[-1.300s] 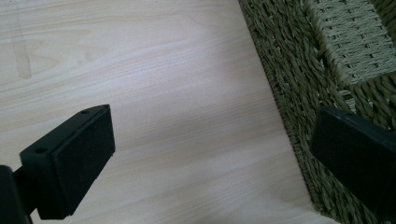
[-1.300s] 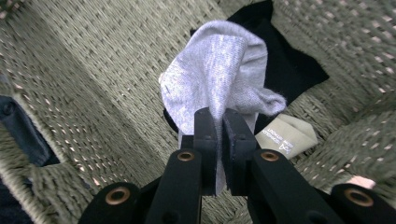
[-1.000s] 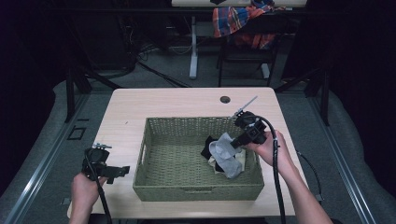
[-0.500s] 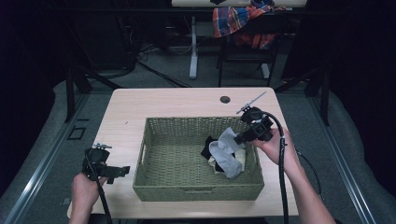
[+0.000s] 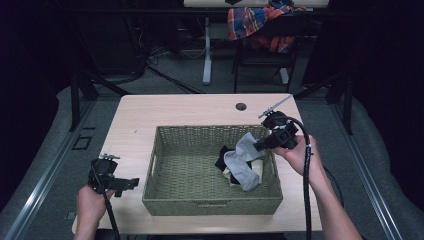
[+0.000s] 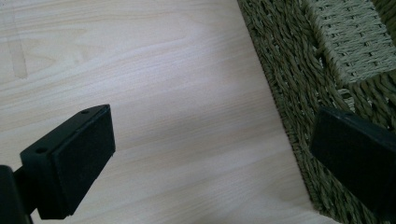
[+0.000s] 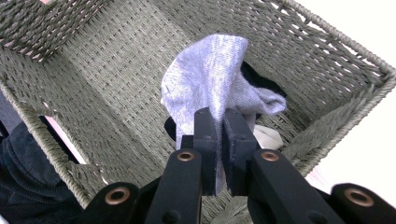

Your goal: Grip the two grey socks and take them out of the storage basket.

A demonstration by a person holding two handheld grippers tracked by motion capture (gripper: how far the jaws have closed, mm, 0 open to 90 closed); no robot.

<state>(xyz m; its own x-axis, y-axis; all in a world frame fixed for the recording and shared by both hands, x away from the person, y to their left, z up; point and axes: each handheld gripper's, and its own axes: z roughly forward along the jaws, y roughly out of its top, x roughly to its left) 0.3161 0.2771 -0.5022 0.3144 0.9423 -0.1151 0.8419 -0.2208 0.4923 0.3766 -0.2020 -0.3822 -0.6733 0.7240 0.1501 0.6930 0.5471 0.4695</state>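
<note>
Two tools: right tool [image 7: 219, 135] pinches unlabelled grey sock [image 7: 210, 79] over basket [image 7: 93, 93], left tool [image 6: 210, 154] wide

We see two black handheld grippers: the left gripper [image 5: 131, 183] has flat rectangular pads; the right gripper [image 7: 219, 140] shows brass-ringed pivot screws, and black cables trail along bare, sleeveless forearms.
</note>
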